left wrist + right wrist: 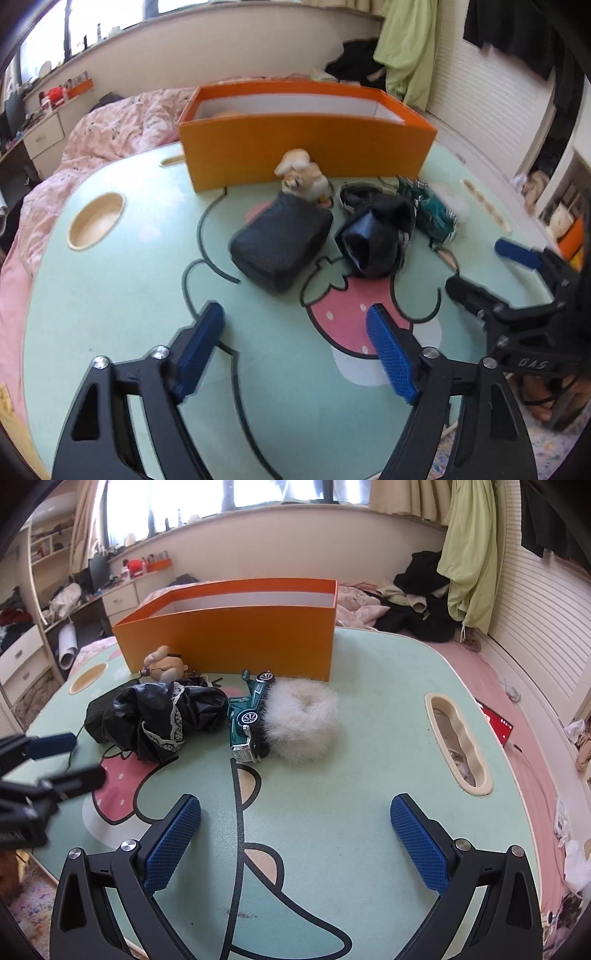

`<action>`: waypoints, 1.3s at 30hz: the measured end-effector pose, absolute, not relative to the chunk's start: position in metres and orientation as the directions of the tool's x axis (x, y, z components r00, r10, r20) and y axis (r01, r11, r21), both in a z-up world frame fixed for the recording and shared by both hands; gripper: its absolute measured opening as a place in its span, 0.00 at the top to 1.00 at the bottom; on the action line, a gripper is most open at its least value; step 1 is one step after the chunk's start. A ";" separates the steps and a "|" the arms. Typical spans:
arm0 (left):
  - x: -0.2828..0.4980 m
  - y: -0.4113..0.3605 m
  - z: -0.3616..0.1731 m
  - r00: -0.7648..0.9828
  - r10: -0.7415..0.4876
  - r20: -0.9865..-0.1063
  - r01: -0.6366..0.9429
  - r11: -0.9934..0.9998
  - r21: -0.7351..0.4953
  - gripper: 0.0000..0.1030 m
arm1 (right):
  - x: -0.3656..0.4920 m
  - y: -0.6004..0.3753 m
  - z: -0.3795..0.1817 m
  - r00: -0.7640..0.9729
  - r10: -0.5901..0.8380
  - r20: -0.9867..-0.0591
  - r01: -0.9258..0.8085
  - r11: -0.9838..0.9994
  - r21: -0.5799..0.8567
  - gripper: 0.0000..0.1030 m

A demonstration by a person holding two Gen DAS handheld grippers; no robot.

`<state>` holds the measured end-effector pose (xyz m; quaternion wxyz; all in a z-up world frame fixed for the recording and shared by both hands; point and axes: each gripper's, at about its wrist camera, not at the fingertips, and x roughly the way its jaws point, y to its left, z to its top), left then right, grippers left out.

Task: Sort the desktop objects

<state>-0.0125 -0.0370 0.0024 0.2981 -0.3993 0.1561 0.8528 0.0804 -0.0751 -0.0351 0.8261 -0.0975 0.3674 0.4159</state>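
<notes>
An open orange box (306, 151) stands at the far side of the green table (110, 295); it also shows in the right wrist view (229, 642). In front of it lie a black pouch (280, 240), a crumpled black lace-trimmed cloth (376, 236) (159, 716), a small doll figure (303, 177) (164, 664), a green toy car (251, 716) (428, 210) and a white fluffy ball (303, 723). My left gripper (295, 350) is open and empty, near the pouch. My right gripper (295, 845) is open and empty, short of the car and ball.
The table has a round recess (96, 221) at the left and a long slot (458, 746) at the right. A pink bed (110, 122) surrounds the table. A red phone (496, 723) lies beyond the right edge. Clothes are piled behind.
</notes>
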 end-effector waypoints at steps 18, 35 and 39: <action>-0.010 -0.035 -0.010 -0.507 0.393 -0.767 -0.648 -0.761 0.038 0.00 | 0.080 -0.075 -0.035 0.389 0.611 -0.689 -0.756 0.640 0.140 0.00; -0.011 -0.036 -0.009 -0.505 0.395 -0.768 -0.651 -0.758 0.038 0.00 | 0.080 -0.075 -0.035 0.391 0.608 -0.691 -0.752 0.643 0.140 0.00; -0.011 -0.036 -0.010 -0.504 0.395 -0.768 -0.651 -0.758 0.038 0.00 | 0.080 -0.076 -0.035 0.391 0.607 -0.692 -0.752 0.644 0.141 0.00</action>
